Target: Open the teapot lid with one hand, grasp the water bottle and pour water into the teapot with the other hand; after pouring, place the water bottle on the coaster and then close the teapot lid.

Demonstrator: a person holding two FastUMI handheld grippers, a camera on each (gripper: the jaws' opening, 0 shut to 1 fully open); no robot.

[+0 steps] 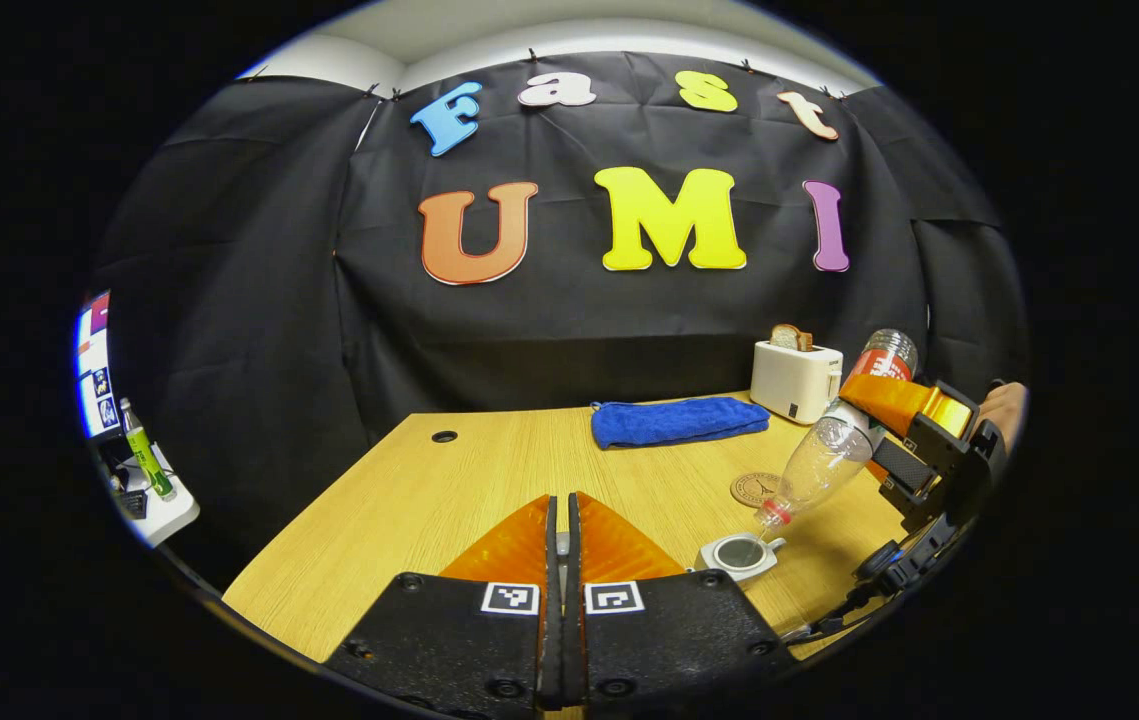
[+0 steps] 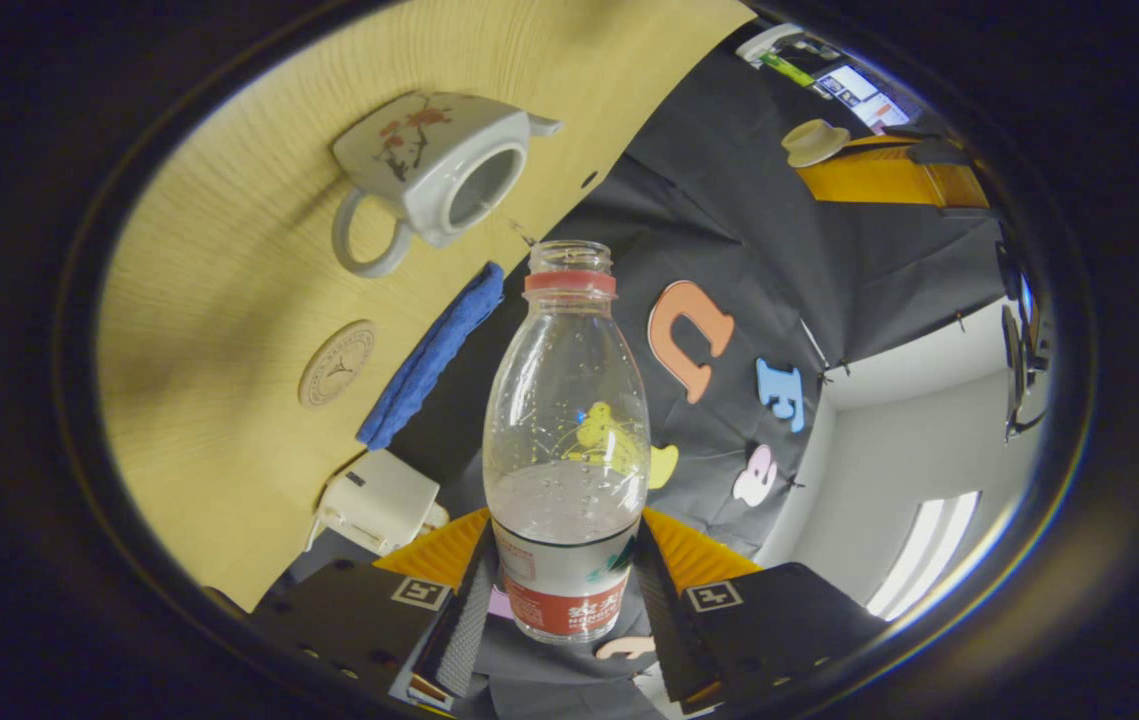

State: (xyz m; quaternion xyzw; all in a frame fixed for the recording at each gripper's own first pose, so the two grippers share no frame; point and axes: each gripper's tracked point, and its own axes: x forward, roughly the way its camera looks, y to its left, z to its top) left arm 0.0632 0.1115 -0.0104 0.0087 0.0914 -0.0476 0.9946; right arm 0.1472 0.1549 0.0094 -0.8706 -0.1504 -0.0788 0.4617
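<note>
Right claw [image 2: 561, 600] clamps the tilted water bottle [image 2: 566, 440] above the open teapot [image 2: 429, 165]; coaster [image 1: 755, 489], blue towel [image 1: 677, 420] and toaster [image 1: 795, 380] lie behind. Left claw [image 1: 561, 545] is closed together.

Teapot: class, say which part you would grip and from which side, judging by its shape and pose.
Probably the loop handle. The teapot stands upright and lidless on the table, its handle jutting out opposite the spout; come in level from that side, jaws closing across the loop.
</note>
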